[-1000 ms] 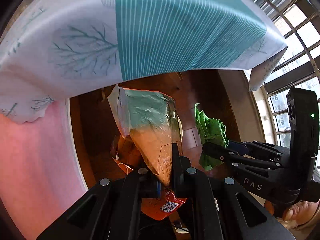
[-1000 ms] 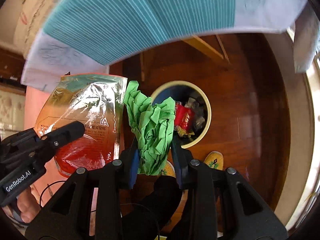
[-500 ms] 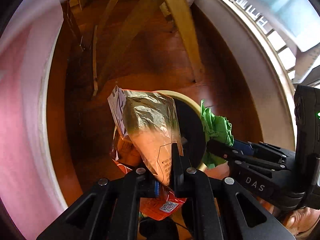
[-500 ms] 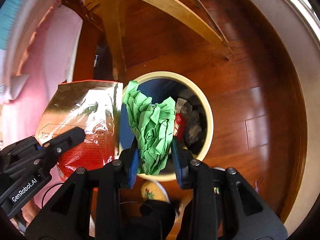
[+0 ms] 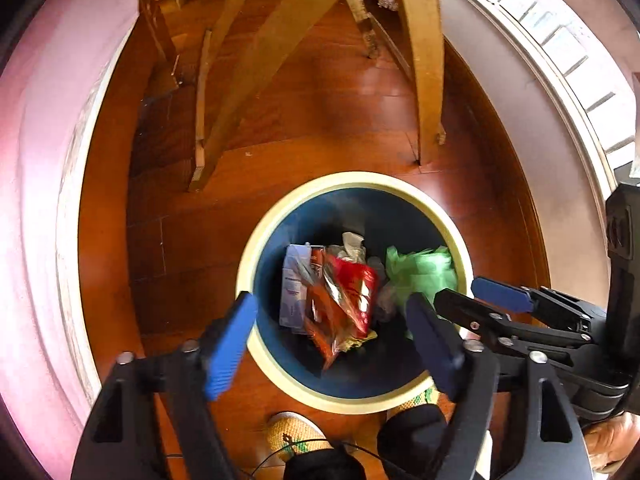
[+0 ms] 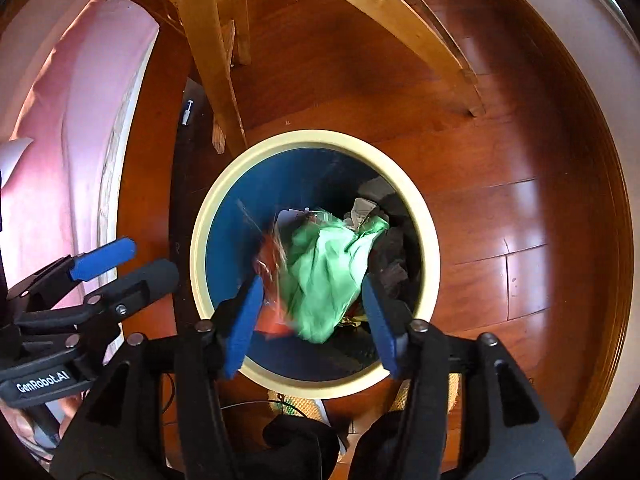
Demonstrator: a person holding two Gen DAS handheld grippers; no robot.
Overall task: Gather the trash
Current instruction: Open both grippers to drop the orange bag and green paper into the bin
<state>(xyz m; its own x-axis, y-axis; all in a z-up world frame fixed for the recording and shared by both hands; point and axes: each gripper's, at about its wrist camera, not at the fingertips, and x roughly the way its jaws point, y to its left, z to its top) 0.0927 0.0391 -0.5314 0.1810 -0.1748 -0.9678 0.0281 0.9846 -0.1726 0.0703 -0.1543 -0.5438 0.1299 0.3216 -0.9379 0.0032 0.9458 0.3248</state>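
Observation:
A round bin with a cream rim [image 5: 256, 248] [image 6: 200, 240] and dark blue inside stands on the wooden floor right under both grippers. My left gripper [image 5: 332, 344] is open and empty above it. The orange foil snack bag [image 5: 340, 304] is in the bin, blurred, among other wrappers. My right gripper [image 6: 312, 320] is open and empty too. The crumpled green paper [image 6: 324, 276] is blurred between its fingers, inside the bin's mouth; it also shows in the left wrist view [image 5: 420, 276]. Each gripper shows in the other's view [image 5: 500, 308] [image 6: 120, 264].
Wooden table legs [image 5: 424, 60] [image 6: 208, 60] stand on the floor just beyond the bin. A pink cloth [image 5: 36, 200] [image 6: 52, 140] hangs at the left. A pale wall base [image 5: 532, 112] runs along the right. Feet in woven slippers [image 5: 292, 432] show below the bin.
Both grippers have opened. The snack bag left the left gripper and the green paper left the right one; both are now in the bin. The bin is closer and more centred.

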